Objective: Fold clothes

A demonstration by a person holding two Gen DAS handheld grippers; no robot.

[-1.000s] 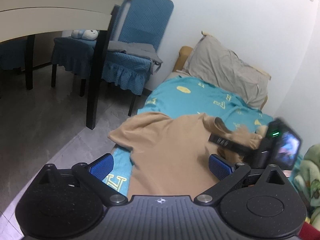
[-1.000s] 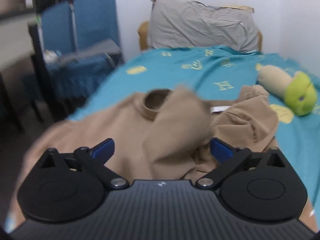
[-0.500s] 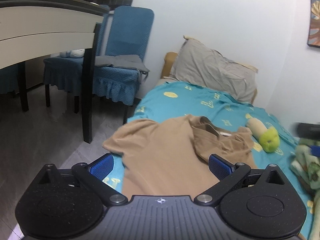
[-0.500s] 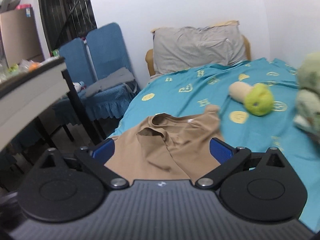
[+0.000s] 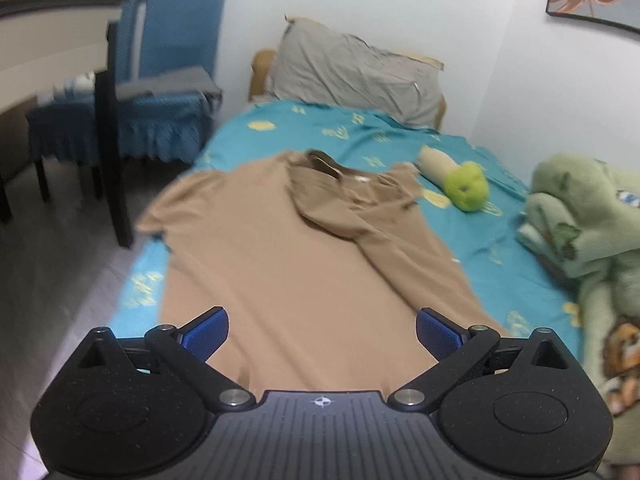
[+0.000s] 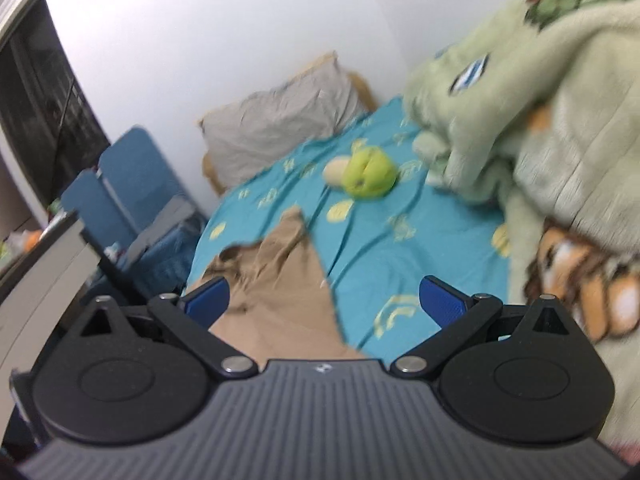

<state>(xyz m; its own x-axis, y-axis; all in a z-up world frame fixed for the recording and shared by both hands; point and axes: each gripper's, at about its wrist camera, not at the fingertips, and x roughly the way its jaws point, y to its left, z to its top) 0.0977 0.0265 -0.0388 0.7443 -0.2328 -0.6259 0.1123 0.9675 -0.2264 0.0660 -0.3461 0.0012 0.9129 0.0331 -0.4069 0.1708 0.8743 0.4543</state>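
A tan T-shirt lies spread along the teal bed sheet, collar toward the pillow, with its right sleeve folded in over the chest. My left gripper hovers open above the shirt's lower hem, nothing between its blue pads. In the right wrist view the same T-shirt shows at lower left. My right gripper is open and tilted, held above the shirt's right edge and the teal bed sheet, empty.
A grey pillow leans at the head of the bed. A green and cream plush toy lies right of the collar. A pale green blanket is piled at the right. Blue chairs and a table stand left, beside the bed.
Both grippers have pulled back toward the foot of the bed. The right gripper has let go of the sleeve, which now lies folded over the chest, and has swung right toward the blanket.
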